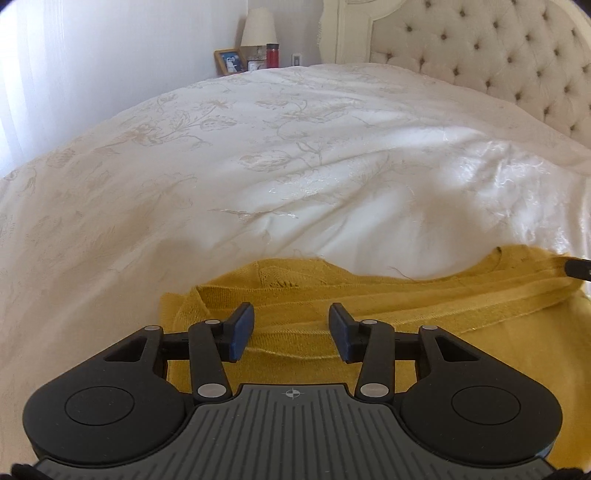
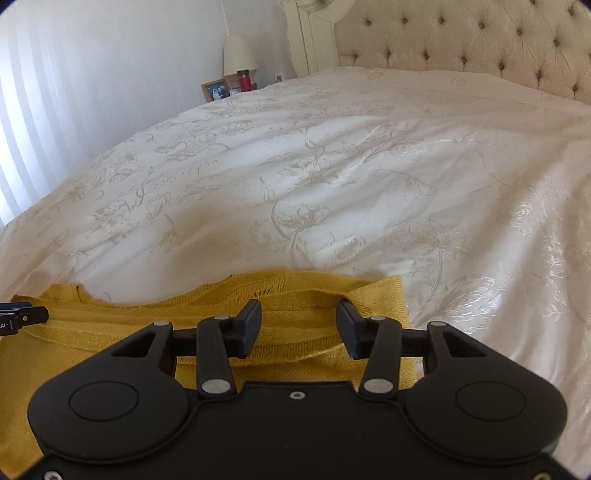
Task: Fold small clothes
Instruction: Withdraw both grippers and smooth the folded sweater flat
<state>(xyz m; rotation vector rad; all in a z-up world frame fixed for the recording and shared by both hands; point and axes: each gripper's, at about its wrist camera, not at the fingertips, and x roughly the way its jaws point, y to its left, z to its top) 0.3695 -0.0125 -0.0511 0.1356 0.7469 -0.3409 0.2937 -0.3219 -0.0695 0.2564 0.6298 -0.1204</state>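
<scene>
A mustard-yellow knit garment (image 1: 369, 299) lies flat on the white bed, with folded bands across it; it also shows in the right wrist view (image 2: 155, 317). My left gripper (image 1: 291, 328) is open and empty, its jaws wide apart just above the garment's left part. My right gripper (image 2: 298, 328) is open and empty over the garment's right part, near its right edge. A tip of the right gripper shows at the right edge of the left wrist view (image 1: 578, 269). A tip of the left gripper shows at the left edge of the right wrist view (image 2: 22, 317).
The white floral bedspread (image 1: 258, 166) stretches ahead to a tufted cream headboard (image 1: 498, 48). A nightstand at the far left corner holds a lamp (image 1: 258, 27), a framed photo (image 1: 229, 61) and a red bottle (image 1: 272, 55). A curtained window is at the left.
</scene>
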